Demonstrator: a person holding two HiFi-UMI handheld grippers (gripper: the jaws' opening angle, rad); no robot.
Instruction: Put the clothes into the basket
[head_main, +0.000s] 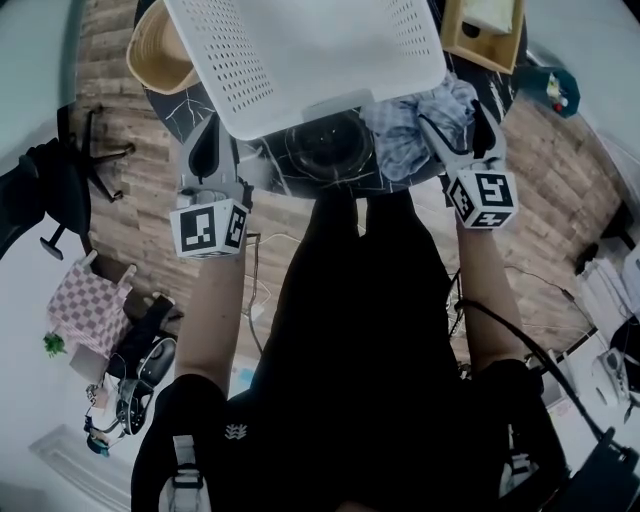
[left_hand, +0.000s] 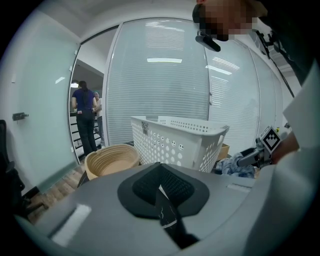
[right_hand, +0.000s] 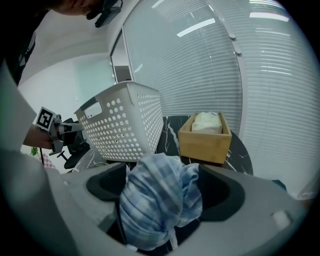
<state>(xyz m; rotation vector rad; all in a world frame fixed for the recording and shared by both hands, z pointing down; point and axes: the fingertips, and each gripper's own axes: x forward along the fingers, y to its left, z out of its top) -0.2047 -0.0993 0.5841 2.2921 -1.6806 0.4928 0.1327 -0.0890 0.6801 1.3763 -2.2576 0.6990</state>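
Blue checked cloth (right_hand: 157, 200), bunched at near edge of bench (right_hand: 170, 127) beside basket (right_hand: 122, 125). Right gripper (right_hand: 165, 187) fingers spread around it, apparently ready to pinch. Left gripper (left_hand: 162, 189) fingers pressed together, idle.

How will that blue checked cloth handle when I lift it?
The blue checked cloth lies crumpled in soft folds, so it is probably floppy and will drape. It looks thin, so likely light. Loose ends might snag the basket rim.

We see cool, even indoor light, ceiling strips glaring off the glass wall (left_hand: 165, 75). All views bulge like fisheyes and darken at the corners; the white basket (head_main: 300, 60) nearly washes out.
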